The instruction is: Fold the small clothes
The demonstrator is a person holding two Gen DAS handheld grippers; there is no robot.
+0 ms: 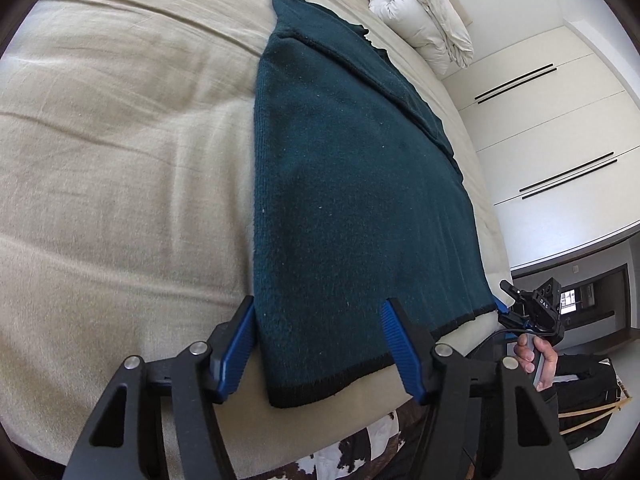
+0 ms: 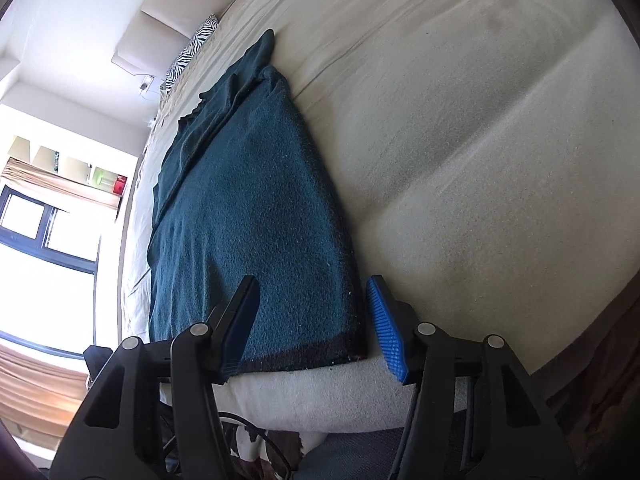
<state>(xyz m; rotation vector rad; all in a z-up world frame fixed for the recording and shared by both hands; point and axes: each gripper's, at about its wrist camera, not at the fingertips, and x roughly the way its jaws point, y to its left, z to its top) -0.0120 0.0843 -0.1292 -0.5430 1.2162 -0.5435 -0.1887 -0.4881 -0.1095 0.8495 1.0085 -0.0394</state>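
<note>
A dark teal knitted garment [image 1: 352, 184] with a black hem lies flat on the beige bed [image 1: 120, 168], its sides folded in to a long strip. My left gripper [image 1: 318, 308] is open, its blue pads straddling the hem's left corner at the near bed edge. My right gripper [image 2: 312, 292] is open and straddles the hem's right corner; the garment [image 2: 248, 216] stretches away from it. The right gripper also shows in the left wrist view [image 1: 505, 303], at the hem's far corner.
A rolled cream duvet [image 1: 424, 28] sits at the bed's far end, by white wardrobe doors [image 1: 552, 128]. A zebra-print pillow [image 2: 192, 52] lies near the headboard. A window [image 2: 44, 240] is on the left. A cowhide rug [image 1: 352, 452] lies below the bed edge.
</note>
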